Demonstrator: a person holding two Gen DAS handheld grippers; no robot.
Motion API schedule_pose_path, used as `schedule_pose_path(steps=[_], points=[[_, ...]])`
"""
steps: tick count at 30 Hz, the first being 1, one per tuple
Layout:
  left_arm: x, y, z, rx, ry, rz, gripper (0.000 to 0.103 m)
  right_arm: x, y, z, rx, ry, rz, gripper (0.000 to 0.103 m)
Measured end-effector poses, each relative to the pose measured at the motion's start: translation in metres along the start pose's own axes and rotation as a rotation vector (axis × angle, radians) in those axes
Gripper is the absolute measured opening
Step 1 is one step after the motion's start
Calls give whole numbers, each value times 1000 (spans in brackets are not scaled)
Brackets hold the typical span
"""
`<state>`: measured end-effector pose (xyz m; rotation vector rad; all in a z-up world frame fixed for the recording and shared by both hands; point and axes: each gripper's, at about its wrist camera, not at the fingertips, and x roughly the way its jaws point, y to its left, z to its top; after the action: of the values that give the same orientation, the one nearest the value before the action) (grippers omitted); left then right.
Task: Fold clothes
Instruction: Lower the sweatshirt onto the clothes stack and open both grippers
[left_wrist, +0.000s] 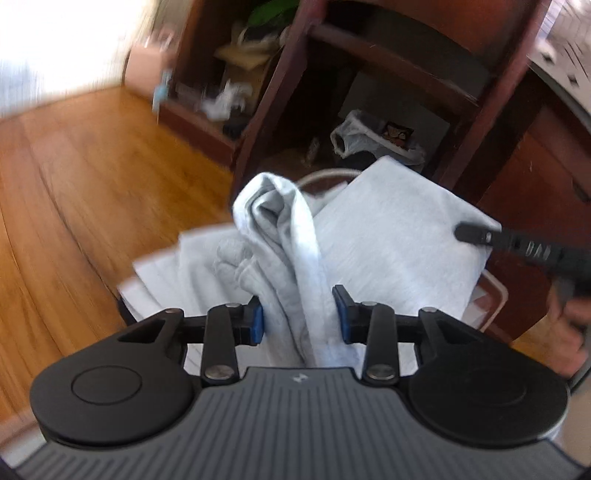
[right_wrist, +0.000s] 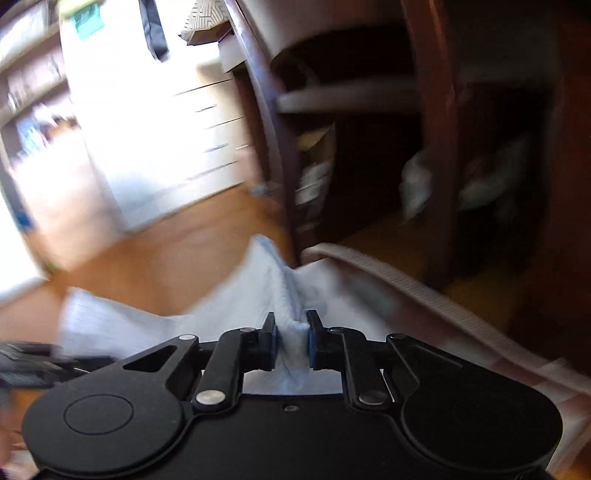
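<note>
Step in hand: lifting a bunch of the grey garment (left_wrist: 388, 229) to fold it; judged best to keep both grips level and lay it flat before letting go.
Left gripper (left_wrist: 300, 317): fingers partly apart, a thick twisted bunch of cloth between them; left pad touches, right pad looks just clear, so grip uncertain.
Right gripper (right_wrist: 291, 341): fingers nearly together, clamped on a small pinch of cloth.
Garment: draped over a basket (right_wrist: 424, 291) on the wooden floor (left_wrist: 74, 184), near a dark wooden chair (left_wrist: 480, 110).
Material: soft, ribbed knit, limp, creases easily.
</note>
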<state>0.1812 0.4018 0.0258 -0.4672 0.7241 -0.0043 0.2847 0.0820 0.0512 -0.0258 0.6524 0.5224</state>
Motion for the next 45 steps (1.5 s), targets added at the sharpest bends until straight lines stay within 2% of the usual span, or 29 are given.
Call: schedule_pose_path(steps=[2, 5, 6, 8, 10, 12, 13, 15, 17, 18, 19, 21, 22, 24, 25, 26, 27, 30, 34, 36, 38, 40, 43, 45], points=[[8, 6, -8, -44, 3, -7, 35, 12, -2, -13, -25, 27, -80, 17], [6, 11, -20, -75, -39, -19, 38, 38, -13, -27, -40, 87, -84, 17], [3, 12, -23, -79, -59, -20, 39, 41, -15, -30, -57, 86, -95, 24], [-7, 10, -24, -64, -91, 22, 40, 32, -17, -26, -92, 45, -172, 42], [-26, 7, -22, -48, -170, 81, 39, 23, -18, -20, -130, 15, -268, 40], [-42, -3, -15, 17, -277, 129, 37, 12, -11, -16, -226, -54, -357, 40], [-50, -8, -12, 49, -330, 153, 37, 6, -8, -15, -259, -87, -363, 40], [-64, -18, -5, 112, -424, 190, 37, -7, -5, -13, -228, -134, -230, 43], [-51, -31, 2, 164, -357, 130, 38, -17, -5, -15, -150, -161, -53, 50], [-42, -38, 5, 197, -324, 115, 38, -18, -7, -18, -126, -163, 34, 56], [-29, -43, 5, 218, -296, 125, 36, -14, -4, -20, -121, -149, 106, 59], [-5, -46, 6, 230, -227, 128, 36, 4, 3, -24, -138, -103, 199, 60], [7, -39, 6, 191, -181, 138, 37, 14, 5, -27, -150, -75, 221, 60], [27, -19, 5, 97, -111, 161, 36, 39, 4, -31, -176, -24, 189, 63], [31, -9, 2, 63, -100, 164, 32, 47, -3, -32, -162, -26, 174, 65], [32, -3, -2, 58, -100, 178, 22, 52, -13, -31, -126, -26, 175, 63], [33, 2, -6, 60, -100, 191, 20, 57, -24, -29, -76, -16, 178, 62], [35, -3, -14, 150, -85, 209, 20, 70, -42, -25, -17, 33, 186, 62], [36, -5, -10, 132, -69, 222, 20, 74, -43, -23, -29, 33, 149, 66], [33, -1, -7, 98, -58, 228, 20, 67, -41, -26, -14, 29, 91, 81], [27, -2, -9, 79, -49, 220, 20, 72, -47, -25, -23, 22, 60, 81], [19, -8, -12, 120, -41, 219, 20, 77, -59, -25, -54, 22, 13, 85], [12, -14, -11, 158, -37, 267, 27, 67, -88, -23, 57, 8, -65, 85], [5, -16, -12, 157, -49, 331, 52, 51, -102, -24, 154, -7, -110, 84]])
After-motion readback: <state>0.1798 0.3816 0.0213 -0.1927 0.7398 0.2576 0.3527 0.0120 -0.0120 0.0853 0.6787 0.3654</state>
